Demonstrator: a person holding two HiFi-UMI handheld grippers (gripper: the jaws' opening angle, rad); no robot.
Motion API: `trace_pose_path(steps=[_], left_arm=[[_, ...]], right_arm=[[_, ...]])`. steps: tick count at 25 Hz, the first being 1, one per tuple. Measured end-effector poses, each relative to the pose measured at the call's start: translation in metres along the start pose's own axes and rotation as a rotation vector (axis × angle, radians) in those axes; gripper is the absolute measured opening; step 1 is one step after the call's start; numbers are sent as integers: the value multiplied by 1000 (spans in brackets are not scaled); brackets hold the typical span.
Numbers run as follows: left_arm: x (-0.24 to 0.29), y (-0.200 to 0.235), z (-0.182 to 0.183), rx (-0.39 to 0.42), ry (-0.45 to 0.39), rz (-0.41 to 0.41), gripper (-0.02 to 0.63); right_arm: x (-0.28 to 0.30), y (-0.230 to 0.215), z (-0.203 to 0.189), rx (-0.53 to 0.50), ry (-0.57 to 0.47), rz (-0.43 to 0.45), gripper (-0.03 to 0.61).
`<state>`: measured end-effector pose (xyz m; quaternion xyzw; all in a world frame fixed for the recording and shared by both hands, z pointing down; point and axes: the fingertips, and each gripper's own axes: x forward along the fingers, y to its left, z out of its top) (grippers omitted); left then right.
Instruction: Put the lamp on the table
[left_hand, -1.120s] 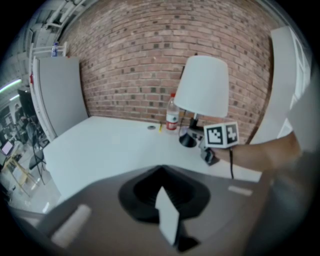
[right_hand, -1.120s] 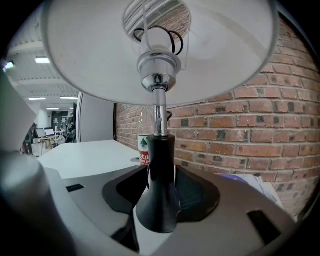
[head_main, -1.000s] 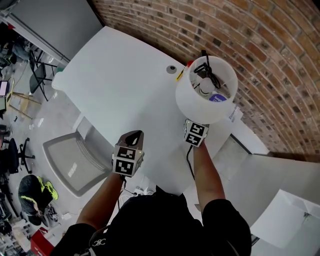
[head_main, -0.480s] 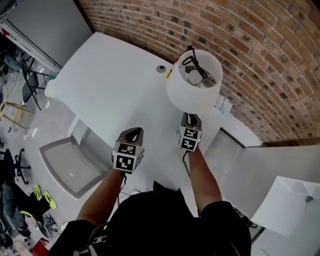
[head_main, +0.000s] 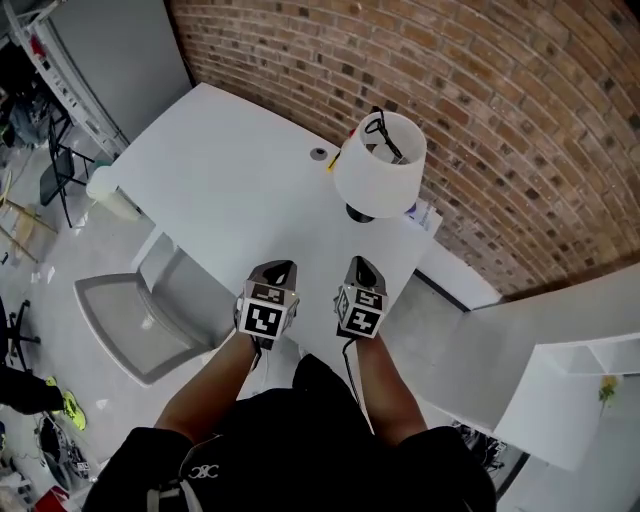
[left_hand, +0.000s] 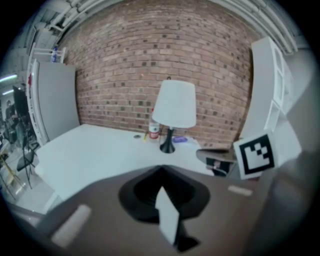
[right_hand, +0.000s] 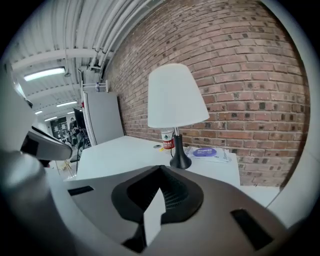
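Table (head_main: 230, 190) now bears lamp (head_main: 378, 172); right tool (head_main: 362, 266) withdrew, jaws just closed empty; left tool (head_main: 279, 269) closed.

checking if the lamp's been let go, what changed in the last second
The right gripper pulled back from the lamp toward the person, and its jaws have just closed on nothing. The left gripper stayed shut and empty. The lamp stays upright on the table.

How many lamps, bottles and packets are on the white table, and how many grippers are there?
Lamp: 1
Bottle: 1
Packet: 1
Grippers: 2, the left gripper and the right gripper
Total: 5
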<state>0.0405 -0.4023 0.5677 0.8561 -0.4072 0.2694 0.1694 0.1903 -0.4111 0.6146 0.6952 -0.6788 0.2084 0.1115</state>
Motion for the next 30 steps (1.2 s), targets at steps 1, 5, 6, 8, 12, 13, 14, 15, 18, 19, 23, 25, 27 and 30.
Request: trace_pose_path(steps=[1,5,6,8,12,13,14,15,18,19,23,25,27,30], left_arm=[[-7,-5,0,-5,-15,-6,2],[-41,-20,-7,-12,-63,-19,2],[-50,-23,-11,-15,-70,-20,2],[-66,-27,-18,-24,-87,-17,2],[-100,-36,-32,-49,-128,-16,2],[-108,-39,-36,-52,-132,-16,2],[-117,-42,-39,-55,-137,-17,2],[-127,-45,-42,-59,-144,-19,2],[-148,-52,-50,-66,-163,-25,2],[-153,-54,-53,-64,-165,-26,2],[-167,-61,-59,-61,-161,-28,2],[-171,-64,-57,-60,-170,-24,2],[-172,-65,-50,-57,-180,-17,2],[-173,-68,-39,-48,-192,-8,2]], right_arm=[[-12,7,3,7,-3,4,-2],[-61,38,7,20,5,37,-2],[-73,46,5,20,14,46,-2],[-96,60,5,11,23,60,-2],[-141,87,7,-29,10,85,-2],[-151,93,6,-37,8,92,-2],[-161,99,5,-41,6,98,-2],[-171,104,4,-45,4,101,-2],[-197,115,-1,-47,-5,106,-2],[-204,118,-2,-48,-6,108,-2],[-222,124,-9,-53,-2,113,-2],[-226,122,-8,-54,-6,114,-2],[-226,119,-3,-53,-17,118,-2],[-224,114,6,-41,-28,127,-2]])
